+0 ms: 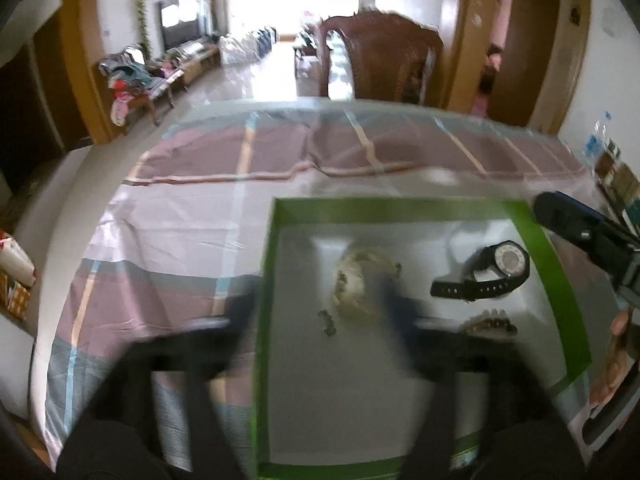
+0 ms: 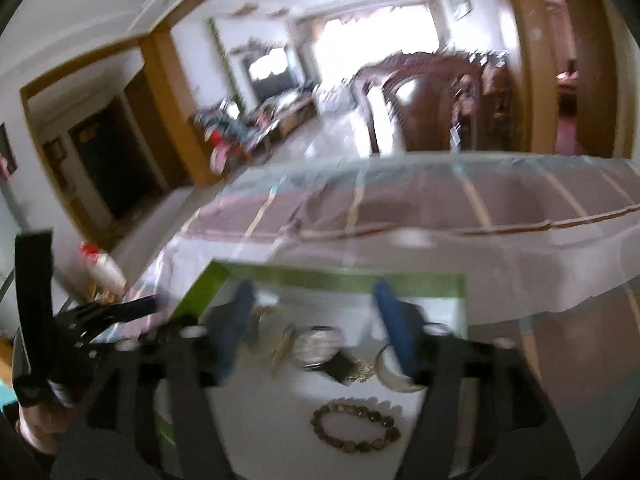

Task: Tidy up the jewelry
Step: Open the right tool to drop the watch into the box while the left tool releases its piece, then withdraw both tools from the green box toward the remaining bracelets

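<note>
tray: green-rimmed tray (image 1: 558, 276) with white floor, centre-right of left wrist view, on striped cloth (image 1: 172, 216)
jewelry: watch (image 1: 500, 270) right of centre in left view, pale chain heap (image 1: 356, 284) mid-tray, bead bracelet (image 2: 356, 426) low centre in right view
left gripper (image 1: 312, 320): blurred, jaws wide, nothing held, one finger outside tray rim, other beside chain heap
right gripper (image 2: 316, 320): blue-tipped, jaws wide, empty, straddling watch
key relation: watch sits between right fingers, slightly below tips; strap long axis runs roughly left-right in left view
nearer hand: right, judged best placed for watch
bracelet: nearer camera than watch, apart from both fingers
</note>
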